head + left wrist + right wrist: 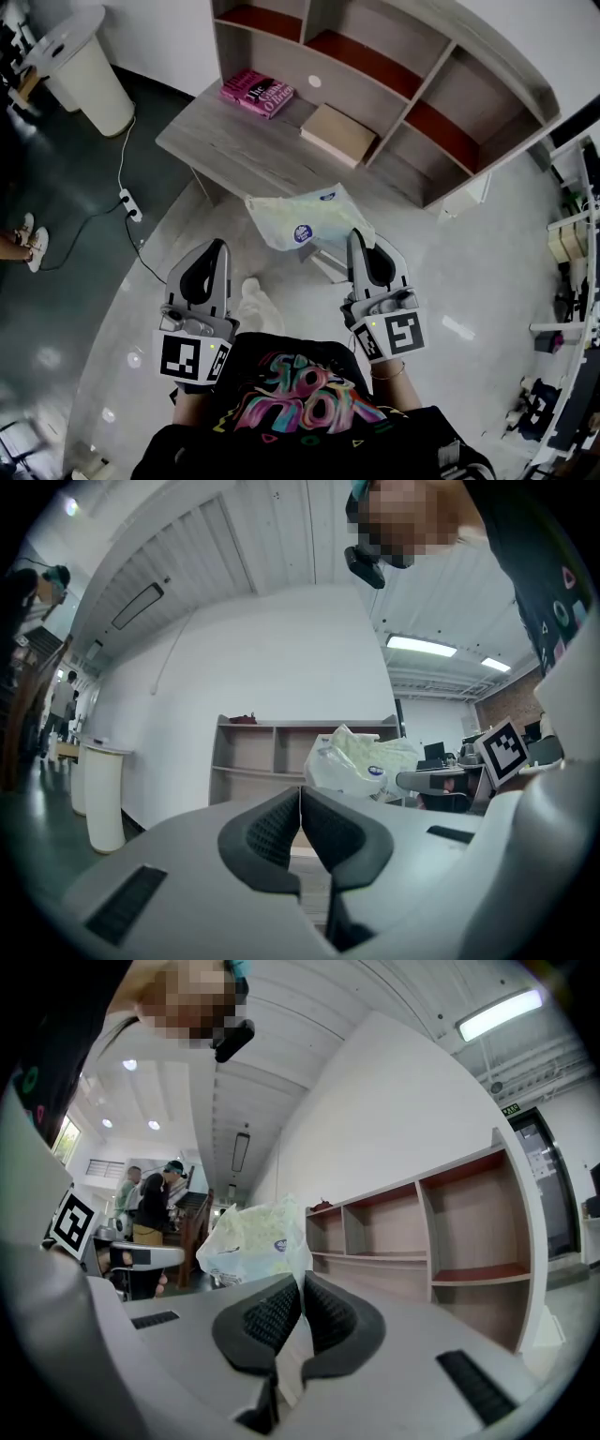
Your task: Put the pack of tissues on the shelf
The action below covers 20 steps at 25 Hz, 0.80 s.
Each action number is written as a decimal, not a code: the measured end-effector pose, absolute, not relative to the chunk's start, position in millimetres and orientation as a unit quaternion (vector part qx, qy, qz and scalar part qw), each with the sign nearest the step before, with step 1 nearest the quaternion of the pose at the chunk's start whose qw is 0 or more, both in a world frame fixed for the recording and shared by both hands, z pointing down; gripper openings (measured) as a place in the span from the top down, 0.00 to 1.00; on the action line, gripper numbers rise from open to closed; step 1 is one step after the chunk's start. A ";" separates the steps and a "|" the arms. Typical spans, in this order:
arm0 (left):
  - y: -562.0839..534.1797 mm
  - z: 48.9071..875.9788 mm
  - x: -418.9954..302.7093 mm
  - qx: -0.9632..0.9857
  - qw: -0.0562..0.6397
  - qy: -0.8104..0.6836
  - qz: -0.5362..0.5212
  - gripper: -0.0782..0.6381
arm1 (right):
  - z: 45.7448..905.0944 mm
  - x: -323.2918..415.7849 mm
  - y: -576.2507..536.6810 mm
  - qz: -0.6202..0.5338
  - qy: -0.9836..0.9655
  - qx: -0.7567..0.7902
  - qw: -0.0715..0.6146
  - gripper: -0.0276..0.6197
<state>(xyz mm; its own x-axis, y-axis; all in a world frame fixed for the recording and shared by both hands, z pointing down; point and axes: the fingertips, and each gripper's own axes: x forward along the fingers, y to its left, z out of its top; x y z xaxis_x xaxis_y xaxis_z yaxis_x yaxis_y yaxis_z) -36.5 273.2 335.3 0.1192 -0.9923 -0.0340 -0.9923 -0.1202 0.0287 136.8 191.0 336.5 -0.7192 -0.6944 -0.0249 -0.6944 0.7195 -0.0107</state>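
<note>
Head view | right gripper clamps wrapper edge of pack of tissues | left gripper clenched, empty

The crinkled, pale pack of tissues, blue logo up, hangs by its edge in the right gripper, before the wooden shelf.

A wooden shelf with open compartments stands against the white wall, and a grey wooden desk top juts out from its lower part. A pink book lies flat at the back of the desk top. A flat tan box lies near it, apart from it. On the shiny floor lie a white power strip and its cable.
</note>
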 end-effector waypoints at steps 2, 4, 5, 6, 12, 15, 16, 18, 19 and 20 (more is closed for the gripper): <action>250.2 330.6 -58.5 -0.752 0.001 0.659 0.019 0.86 | 331.8 117.3 169.2 -0.003 0.925 -0.380 0.014 0.93; 231.2 329.3 -79.1 -0.756 -0.002 0.654 0.016 0.86 | 330.5 98.2 149.7 -0.005 0.923 -0.386 0.012 0.93; 222.8 329.6 -89.6 -0.758 -0.004 0.652 0.015 0.86 | 331.0 88.4 140.7 -0.006 0.921 -0.389 0.010 0.93; 214.6 330.3 -100.5 -0.759 -0.006 0.651 0.014 0.86 | 331.9 78.3 131.9 -0.007 0.920 -0.391 0.008 0.93; 167.0 338.4 -160.0 -0.769 -0.018 0.638 0.012 0.86 | 338.3 25.3 85.8 -0.006 0.913 -0.408 -0.003 0.93; 145.7 342.9 -177.2 -0.781 -0.025 0.624 0.012 0.86 | 337.3 11.1 68.2 -0.004 0.904 -0.427 -0.001 0.93; 138.4 344.9 -180.5 -0.786 -0.027 0.618 0.011 0.86 | 336.5 8.1 63.0 -0.003 0.901 -0.435 0.000 0.93; 123.9 349.8 -183.5 -0.796 -0.034 0.604 0.009 0.86 | 336.9 4.5 53.8 -0.004 0.894 -0.449 0.000 0.93; 117.3 352.8 -183.3 -0.801 -0.038 0.598 0.009 0.86 | 338.5 4.1 49.8 -0.006 0.891 -0.455 -0.004 0.93; 111.6 355.9 -182.0 -0.805 -0.043 0.592 0.010 0.86 | 340.4 4.5 46.0 -0.007 0.888 -0.460 -0.007 0.93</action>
